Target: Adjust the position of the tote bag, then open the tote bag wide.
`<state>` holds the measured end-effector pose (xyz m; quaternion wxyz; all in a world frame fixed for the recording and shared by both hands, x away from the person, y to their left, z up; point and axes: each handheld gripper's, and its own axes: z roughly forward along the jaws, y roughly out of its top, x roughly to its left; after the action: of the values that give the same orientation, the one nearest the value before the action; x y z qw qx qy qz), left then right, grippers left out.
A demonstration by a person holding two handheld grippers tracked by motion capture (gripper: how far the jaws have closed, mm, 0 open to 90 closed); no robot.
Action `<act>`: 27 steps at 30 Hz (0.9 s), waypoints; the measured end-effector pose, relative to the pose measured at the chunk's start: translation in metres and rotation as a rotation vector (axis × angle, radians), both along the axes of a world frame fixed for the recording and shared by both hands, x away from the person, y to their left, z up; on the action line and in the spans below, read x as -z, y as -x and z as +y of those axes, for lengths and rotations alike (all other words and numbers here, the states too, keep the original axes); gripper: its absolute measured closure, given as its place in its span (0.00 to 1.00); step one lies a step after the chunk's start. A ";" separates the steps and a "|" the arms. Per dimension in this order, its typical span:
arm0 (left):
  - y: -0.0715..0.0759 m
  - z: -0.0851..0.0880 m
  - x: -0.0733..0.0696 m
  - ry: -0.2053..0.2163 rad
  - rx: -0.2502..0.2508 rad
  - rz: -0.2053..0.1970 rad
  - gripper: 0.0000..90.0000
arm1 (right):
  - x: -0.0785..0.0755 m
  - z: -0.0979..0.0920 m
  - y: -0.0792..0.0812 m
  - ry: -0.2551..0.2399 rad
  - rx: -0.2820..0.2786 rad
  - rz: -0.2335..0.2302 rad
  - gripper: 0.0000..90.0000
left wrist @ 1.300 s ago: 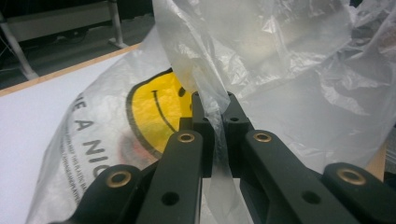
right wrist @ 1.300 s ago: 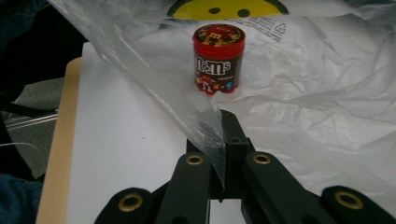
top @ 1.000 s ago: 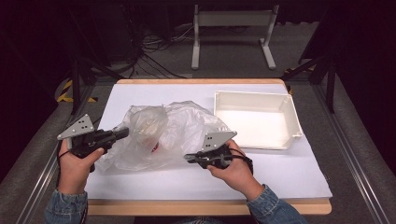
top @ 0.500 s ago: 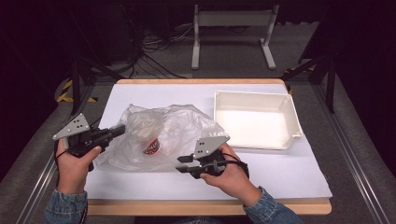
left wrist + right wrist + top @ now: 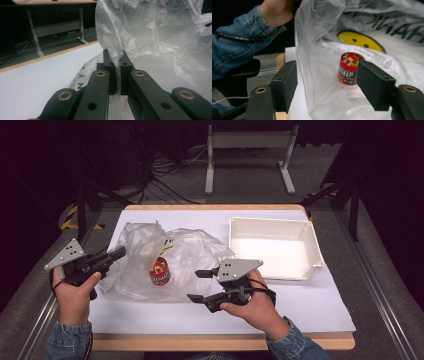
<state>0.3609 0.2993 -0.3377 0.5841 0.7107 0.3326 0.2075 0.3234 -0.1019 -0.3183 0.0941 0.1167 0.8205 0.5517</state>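
A clear plastic bag (image 5: 185, 252) with a yellow smiley print lies crumpled on the white table cover. A small red can (image 5: 160, 271) stands inside it. My left gripper (image 5: 119, 253) is shut on the bag's left edge, and in the left gripper view the film (image 5: 155, 32) runs up from the pinched jaws of that gripper (image 5: 115, 62). My right gripper (image 5: 196, 285) hovers at the bag's near right side. Its jaws have just been opening. In the right gripper view that gripper (image 5: 329, 85) stands open, with loose bag film (image 5: 322, 62) between the jaws unpressed and the can (image 5: 349, 68) beyond.
An empty white tray (image 5: 310, 245) sits at the back right of the table. A denim sleeve (image 5: 234, 47) and the other hand show at the upper left of the right gripper view. A table frame (image 5: 250, 140) and cables stand on the floor beyond.
The right gripper went from shut at the bag's near edge to open, and it rose and shifted a little left. The left gripper still holds the bag's edge.
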 end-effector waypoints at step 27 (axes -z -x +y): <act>-0.017 0.033 0.023 0.079 -0.134 0.064 0.99 | 0.014 -0.046 -0.049 0.024 0.185 -0.053 0.12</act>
<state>0.3777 0.3326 -0.3607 0.5856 0.6696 0.4058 0.2099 0.3723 -0.1475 -0.3326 0.1678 0.1760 0.8100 0.5336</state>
